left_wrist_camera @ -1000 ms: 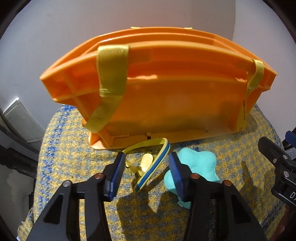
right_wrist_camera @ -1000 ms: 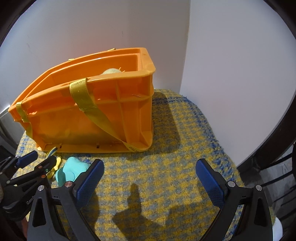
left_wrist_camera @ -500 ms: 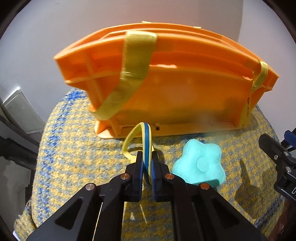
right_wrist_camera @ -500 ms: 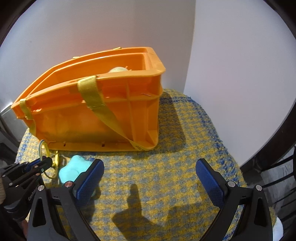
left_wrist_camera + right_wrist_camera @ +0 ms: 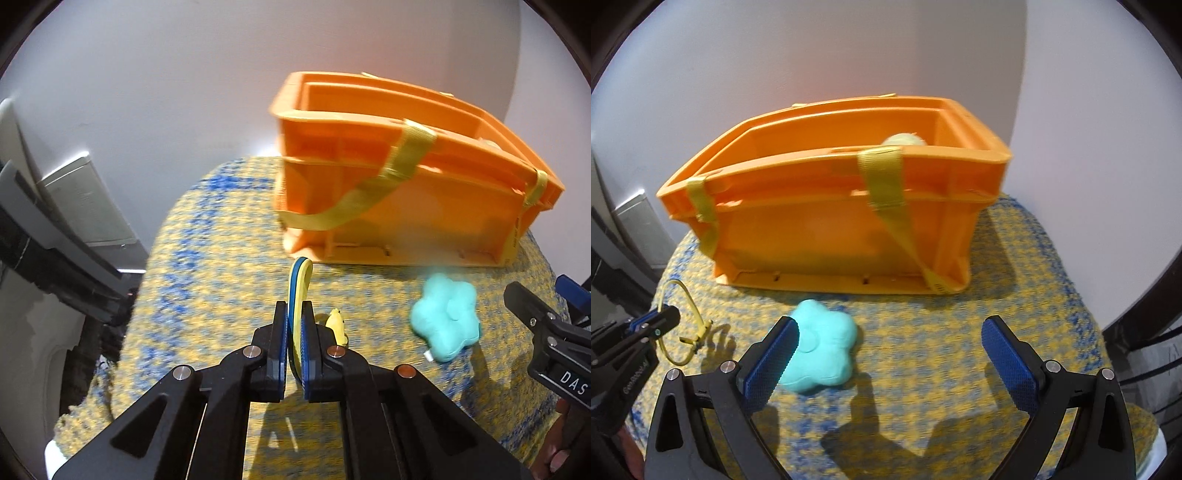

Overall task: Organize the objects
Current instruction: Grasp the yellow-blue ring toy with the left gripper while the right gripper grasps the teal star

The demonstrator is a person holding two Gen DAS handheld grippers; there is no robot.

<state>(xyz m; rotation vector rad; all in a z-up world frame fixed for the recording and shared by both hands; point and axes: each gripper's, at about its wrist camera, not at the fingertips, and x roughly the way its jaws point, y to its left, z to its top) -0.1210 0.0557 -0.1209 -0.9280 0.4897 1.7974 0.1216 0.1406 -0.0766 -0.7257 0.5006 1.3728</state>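
My left gripper is shut on a yellow-and-blue strap loop, which stands up between the pads. A small yellow charm hangs beside them. From the right wrist view the left gripper holds the strap loop a little above the cloth at the far left. A teal flower-shaped plush lies in front of the orange basket. My right gripper stands open, its left pad just in front of the plush. The plush and basket sit to the right of my left gripper.
Everything rests on a yellow-and-blue woven cloth. A pale round thing lies inside the basket, which has yellow webbing handles. White walls stand close behind. Grey and black furniture borders the left edge, dark bars the right.
The left jaws closed on the strap loop, then carried it up and to the left, away from the plush. The right gripper shifted left, so the plush now lies by its left pad.
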